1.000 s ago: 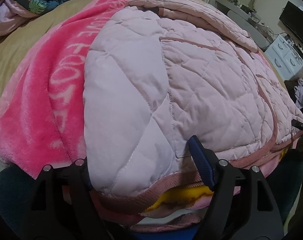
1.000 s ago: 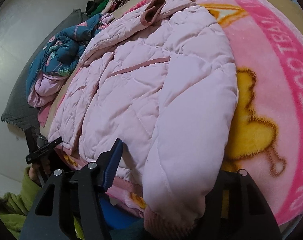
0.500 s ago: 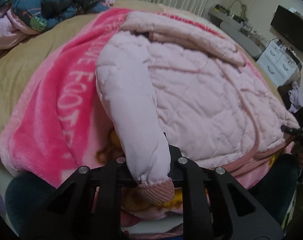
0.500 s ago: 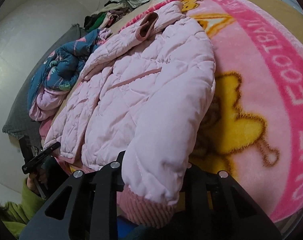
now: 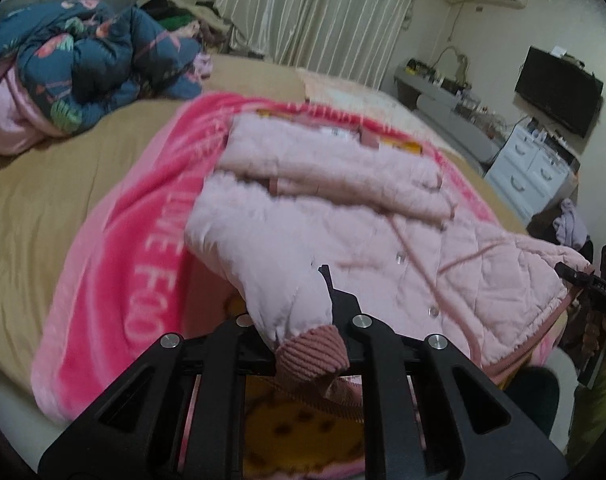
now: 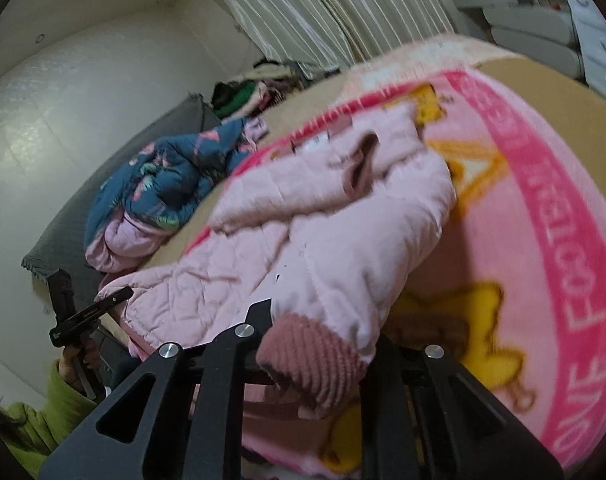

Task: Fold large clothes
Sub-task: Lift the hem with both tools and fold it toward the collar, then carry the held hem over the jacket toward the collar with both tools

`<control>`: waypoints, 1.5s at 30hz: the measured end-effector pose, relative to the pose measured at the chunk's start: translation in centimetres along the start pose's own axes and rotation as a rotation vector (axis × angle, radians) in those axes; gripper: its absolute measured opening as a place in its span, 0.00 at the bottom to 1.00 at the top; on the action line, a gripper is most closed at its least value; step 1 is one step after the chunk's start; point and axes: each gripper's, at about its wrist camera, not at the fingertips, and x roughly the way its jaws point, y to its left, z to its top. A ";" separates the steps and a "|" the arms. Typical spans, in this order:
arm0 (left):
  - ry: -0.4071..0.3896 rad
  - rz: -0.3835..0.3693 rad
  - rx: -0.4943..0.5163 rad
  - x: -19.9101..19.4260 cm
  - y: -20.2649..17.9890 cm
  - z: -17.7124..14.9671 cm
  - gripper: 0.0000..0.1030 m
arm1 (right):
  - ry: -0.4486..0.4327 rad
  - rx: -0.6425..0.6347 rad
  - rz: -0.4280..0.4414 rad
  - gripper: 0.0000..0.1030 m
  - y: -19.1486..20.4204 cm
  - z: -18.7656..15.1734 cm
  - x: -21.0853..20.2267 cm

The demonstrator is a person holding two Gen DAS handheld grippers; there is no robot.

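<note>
One pink quilted jacket (image 5: 343, 216) lies spread on a bright pink blanket (image 5: 115, 240) that covers part of a bed (image 5: 43, 200) with a tan sheet. The jacket has two sleeves, and each is held by one pair of tongs. The left tongs (image 5: 303, 344) are clenched on the ribbed cuff of one sleeve (image 5: 287, 296), which rises off the blanket toward the camera. The right tongs (image 6: 315, 364) are clenched on the ribbed cuff of the other sleeve (image 6: 363, 272), also lifted clear of the blanket. The jacket's body stays on the blanket between the two raised sleeves, its row of snap buttons showing in the left view. One crumpled blue patterned quilt (image 5: 95, 60) sits at the far side of the bed, well apart from the jacket. One dark television (image 5: 559, 92) hangs on the wall, above one white drawer unit (image 5: 531, 164).
</note>
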 end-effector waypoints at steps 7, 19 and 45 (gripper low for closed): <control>-0.076 -0.023 -0.023 0.0 -0.2 5.4 0.07 | -0.074 0.024 0.016 0.12 0.1 4.6 0.1; -0.152 -0.019 -0.089 1.1 0.7 13.2 0.07 | -0.162 0.065 0.012 0.12 -0.7 11.8 1.5; -0.187 0.109 -0.032 5.3 0.1 18.5 0.07 | -0.189 0.113 -0.047 0.12 -1.8 18.2 6.1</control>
